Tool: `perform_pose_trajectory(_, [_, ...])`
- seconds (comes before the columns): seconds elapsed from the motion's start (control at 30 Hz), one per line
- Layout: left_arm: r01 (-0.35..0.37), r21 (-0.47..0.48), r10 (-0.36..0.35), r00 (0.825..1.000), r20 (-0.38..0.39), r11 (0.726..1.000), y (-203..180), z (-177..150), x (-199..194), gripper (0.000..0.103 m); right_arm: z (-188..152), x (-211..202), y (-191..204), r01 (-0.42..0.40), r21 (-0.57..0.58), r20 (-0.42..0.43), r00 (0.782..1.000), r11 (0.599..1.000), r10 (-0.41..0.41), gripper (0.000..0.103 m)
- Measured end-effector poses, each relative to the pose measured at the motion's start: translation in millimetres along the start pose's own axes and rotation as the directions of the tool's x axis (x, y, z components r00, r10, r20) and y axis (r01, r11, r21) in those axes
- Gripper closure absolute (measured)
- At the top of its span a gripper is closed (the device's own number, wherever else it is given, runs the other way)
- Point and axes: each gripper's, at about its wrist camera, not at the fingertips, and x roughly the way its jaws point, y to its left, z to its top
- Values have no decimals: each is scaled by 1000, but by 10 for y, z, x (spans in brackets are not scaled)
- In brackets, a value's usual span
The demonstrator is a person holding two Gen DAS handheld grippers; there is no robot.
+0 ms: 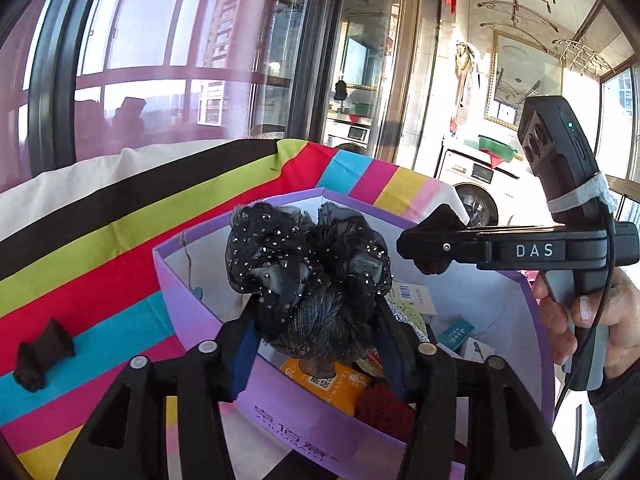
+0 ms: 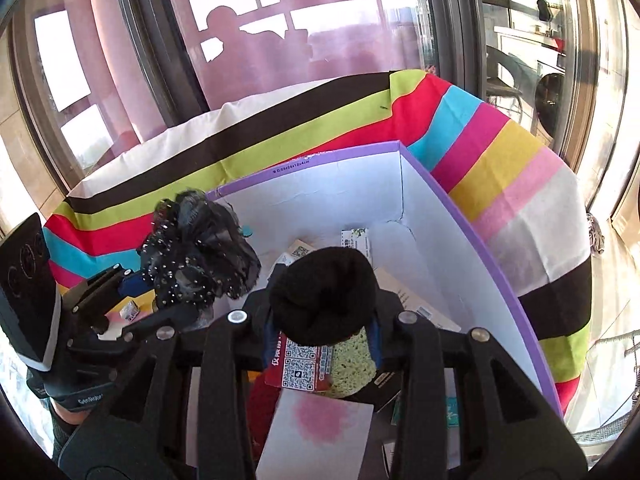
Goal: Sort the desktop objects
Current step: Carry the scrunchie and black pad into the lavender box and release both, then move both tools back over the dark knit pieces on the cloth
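Striped cloth [image 1: 100, 216] under one purple box [image 2: 460, 216], the landmark. Left of box: one dark item [image 1: 42, 354], unsorted. Over box: left gripper [image 1: 316, 280], jaws clamped on one black scrunchie [image 1: 304, 248]; right gripper [image 2: 324, 300], jaws clamped on one black soft lump [image 2: 324, 280], both seemingly poised for dropping in.

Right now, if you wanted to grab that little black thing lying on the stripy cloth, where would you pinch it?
Probably across the narrow middle of the black cloth piece, coming from straight above. It lies flat on the striped cloth with flared ends, so the waist looks easiest to pinch.
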Motion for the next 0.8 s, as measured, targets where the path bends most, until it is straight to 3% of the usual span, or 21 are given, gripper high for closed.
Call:
perform_pose_trajectory(0.13, [-6, 7, 6, 1000, -1, 1000, 10, 7, 28, 43, -21, 21, -33, -5, 22, -13, 1000, 1000, 5, 50])
perform_pose_trajectory(0.2, [-14, 3, 14, 1000, 4, 1000, 24, 14, -2, 38, -34, 26, -29, -10, 18, -26, 1000, 1000, 11, 41])
perform_pose_trajectory(0.4, [-43, 6, 43, 999, 20, 999, 76, 23, -77, 35, -54, 2, -37, 10, 28, -4, 1000, 1000, -10, 38])
perform_pose_trajectory(0.6, [-180, 15, 180, 983, 45, 983, 191, 48, -157, 24, -53, 17, -60, 16, 47, -8, 1000, 999, -16, 38])
perform_pose_trajectory(0.8, [-257, -107, 262, 964, 43, 961, 664, 53, -254, 24, -52, -1, -17, 52, 28, 6, 999, 998, -53, 31])
